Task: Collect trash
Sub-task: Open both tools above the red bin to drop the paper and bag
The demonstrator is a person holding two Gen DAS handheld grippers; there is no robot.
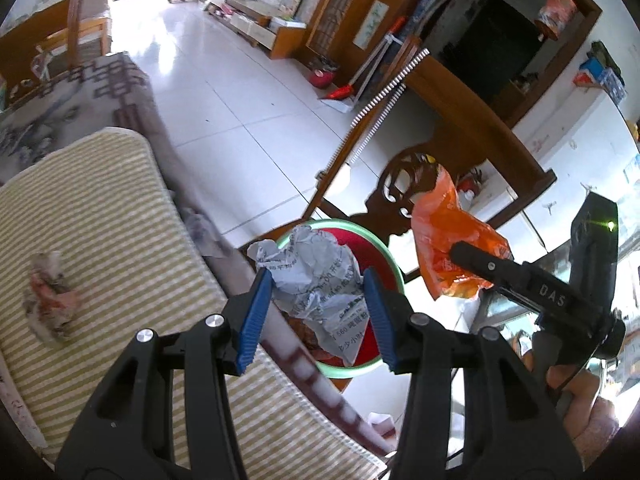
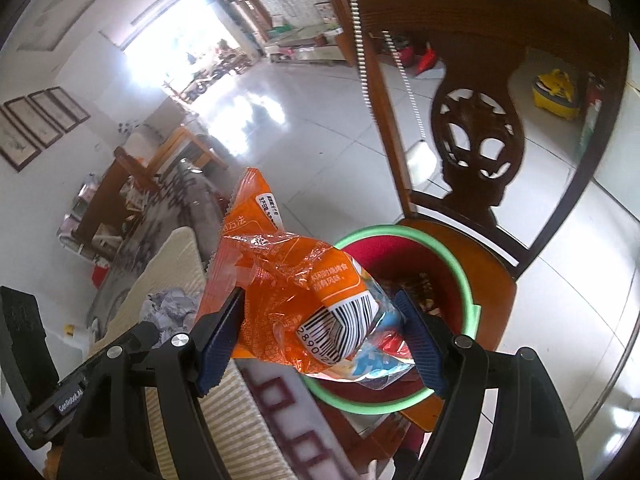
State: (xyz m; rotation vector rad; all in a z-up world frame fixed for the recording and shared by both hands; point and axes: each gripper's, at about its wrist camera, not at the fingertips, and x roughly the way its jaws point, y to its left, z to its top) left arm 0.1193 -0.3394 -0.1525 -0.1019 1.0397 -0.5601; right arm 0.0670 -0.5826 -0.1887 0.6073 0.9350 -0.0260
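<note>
From the left wrist view, the left claw [image 1: 316, 316] is closed on a crumpled newspaper [image 1: 316, 280], its blue pads pressed against both sides of the wad, and it holds the paper above a red bin [image 1: 376, 256] with a green rim that stands on a wooden chair [image 1: 460, 136]. To the left lies a striped cushion [image 1: 100, 240] with another crumpled scrap [image 1: 50, 296] resting on it, well apart from the bin. At the right edge the right claw [image 1: 472, 260] comes in from the side with an orange wrapper [image 1: 448, 236] in its grip. From the right wrist view, the right claw [image 2: 320, 336] is clamped on that orange wrapper [image 2: 288, 292], whose barcode end faces the camera, and the wrapper hangs over the near rim of the red bin [image 2: 420, 264], which sits on the seat of the wooden chair [image 2: 476, 132]. The crumpled newspaper [image 2: 172, 308] shows at lower left beside the striped cushion [image 2: 180, 268].
</note>
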